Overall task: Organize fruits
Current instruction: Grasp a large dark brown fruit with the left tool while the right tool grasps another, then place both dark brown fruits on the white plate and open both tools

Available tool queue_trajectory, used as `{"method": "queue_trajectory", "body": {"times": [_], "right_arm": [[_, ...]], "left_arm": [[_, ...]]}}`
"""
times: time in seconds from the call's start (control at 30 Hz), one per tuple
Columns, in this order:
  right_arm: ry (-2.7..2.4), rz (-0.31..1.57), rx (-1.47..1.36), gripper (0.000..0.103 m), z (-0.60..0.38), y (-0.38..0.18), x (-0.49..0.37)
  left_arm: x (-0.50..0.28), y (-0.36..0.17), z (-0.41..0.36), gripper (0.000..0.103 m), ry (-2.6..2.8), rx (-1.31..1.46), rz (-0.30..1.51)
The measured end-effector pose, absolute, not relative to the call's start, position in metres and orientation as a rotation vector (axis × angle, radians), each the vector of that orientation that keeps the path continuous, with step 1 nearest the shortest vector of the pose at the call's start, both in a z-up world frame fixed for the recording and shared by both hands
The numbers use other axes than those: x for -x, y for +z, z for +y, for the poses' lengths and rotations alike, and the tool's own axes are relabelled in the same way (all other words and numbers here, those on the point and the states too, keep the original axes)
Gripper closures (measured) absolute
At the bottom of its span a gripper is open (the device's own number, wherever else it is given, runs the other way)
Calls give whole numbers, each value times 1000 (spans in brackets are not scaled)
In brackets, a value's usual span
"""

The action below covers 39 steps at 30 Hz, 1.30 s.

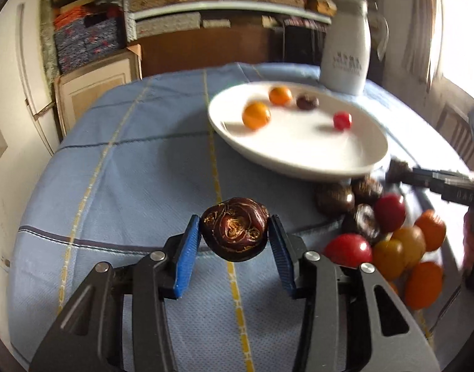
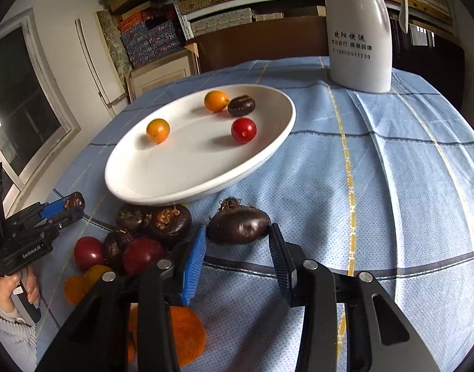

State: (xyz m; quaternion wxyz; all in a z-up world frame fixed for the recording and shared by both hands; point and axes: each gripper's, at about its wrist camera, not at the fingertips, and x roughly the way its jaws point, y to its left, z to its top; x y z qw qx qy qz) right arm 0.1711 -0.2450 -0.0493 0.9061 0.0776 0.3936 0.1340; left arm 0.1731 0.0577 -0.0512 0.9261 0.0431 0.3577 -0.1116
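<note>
My left gripper (image 1: pixel 235 232) clamps a water chestnut (image 1: pixel 234 228); right gripper (image 2: pixel 237 241) pinches another chestnut (image 2: pixel 238 223). Loose fruit pile (image 2: pixel 134 238) crowds the white plate (image 2: pixel 162 186); jug (image 2: pixel 359 31) behind.

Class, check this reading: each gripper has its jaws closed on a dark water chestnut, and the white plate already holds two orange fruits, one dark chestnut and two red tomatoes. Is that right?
One detail is wrong: the white plate holds one red tomato, not two, as the right wrist view shows clearly. The rest stands: two orange fruits and one dark chestnut lie on it, and the left gripper and right gripper each grip a water chestnut.
</note>
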Motion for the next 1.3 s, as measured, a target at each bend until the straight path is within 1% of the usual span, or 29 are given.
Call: {"method": "queue_trajectory", "body": {"times": [0.03,0.07,0.17,0.27,0.33,0.37,0.4,0.5,0.57,0.6,0.67,0.73,0.9,0.93,0.97,1.07,1.1,1.13,1.17,1.3], "right_arm": [[289,788,-168,75,-246,-45,-167],[300,764,-182,79,-247,-40,-163],[298,715,-189,79,-247,-29,-162],[303,749,-166,79,-245,-29,-176],[298,787,-162,58,-248,-37,-179],[280,789,-153,43,-248,-38,-178],[281,789,-137,42,-245,-39,-176],[291,806,-97,42,-233,-44,-181],[281,837,-54,44,-225,-52,-188],[284,867,-49,51,-222,-58,-193],[281,890,-71,61,-223,-63,-198],[307,865,-116,62,-231,-59,-195],[334,790,-116,62,-232,-42,-174],[337,763,-116,62,-231,-37,-170],[340,730,-119,62,-229,-30,-170],[316,661,-140,61,-227,-17,-182],[312,649,-157,48,-228,-15,-189],[297,646,-179,35,-231,-15,-196],[276,636,-194,27,-236,-14,-198],[280,641,-255,27,-255,-16,-192]], "left_arm": [[-172,-46,60,59,-236,-64,716],[-172,-42,60,59,-242,-45,705],[-181,-25,54,59,-273,-2,674],[-199,-15,34,59,-274,-36,673],[-204,-12,25,59,-304,-46,663],[-204,-11,22,59,-315,-49,657],[-203,-11,20,59,-325,-57,654],[-200,-12,23,59,-332,-48,655],[-199,-12,27,59,-335,-27,657],[-199,-12,28,59,-332,-27,656],[-199,-13,29,59,-332,-25,659],[-199,-16,29,59,-331,-25,668],[-195,-24,34,58,-320,-19,678],[-194,-25,35,52,-313,-15,678],[-194,-26,37,43,-305,-12,677],[-194,-26,39,30,-278,-9,670],[-194,-26,40,25,-270,-6,665],[-194,-26,41,15,-256,-8,658],[-194,-26,42,11,-233,-12,647],[-194,-26,49,9,-213,13,647]]}}
